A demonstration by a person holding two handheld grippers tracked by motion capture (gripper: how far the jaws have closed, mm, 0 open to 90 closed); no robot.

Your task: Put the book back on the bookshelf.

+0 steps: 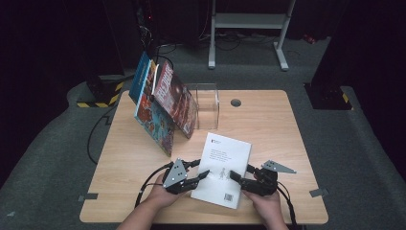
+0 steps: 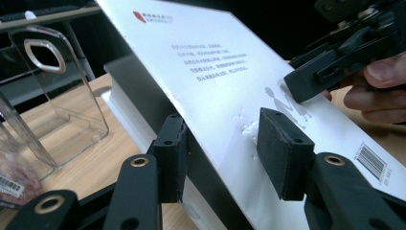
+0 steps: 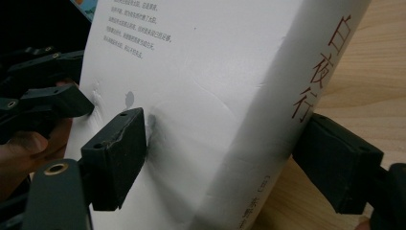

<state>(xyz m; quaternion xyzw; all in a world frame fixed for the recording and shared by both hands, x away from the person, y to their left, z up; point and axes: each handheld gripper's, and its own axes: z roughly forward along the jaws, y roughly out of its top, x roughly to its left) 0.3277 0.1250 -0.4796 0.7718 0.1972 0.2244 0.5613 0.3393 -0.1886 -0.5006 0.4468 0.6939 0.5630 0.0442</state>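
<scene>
A thick white book (image 1: pixel 222 163) with a barcode on its back cover lies near the front edge of the wooden table (image 1: pixel 273 124), slightly lifted. My left gripper (image 1: pixel 201 168) is shut on its left edge: in the left gripper view one pad dents the cover of the book (image 2: pixel 210 72) and the other sits beneath, around (image 2: pixel 225 143). My right gripper (image 1: pixel 241 172) clamps the spine side. In the right gripper view one pad presses a dent into the cover of the book (image 3: pixel 206 72) and the other bears on the spine's lower edge, around (image 3: pixel 225 160).
Several colourful books (image 1: pixel 163 103) lean against a clear acrylic stand (image 1: pixel 206 103) at the table's back left. A round cable hole (image 1: pixel 235 102) sits at the back centre. A white frame (image 1: pixel 249 21) stands on the floor beyond the table.
</scene>
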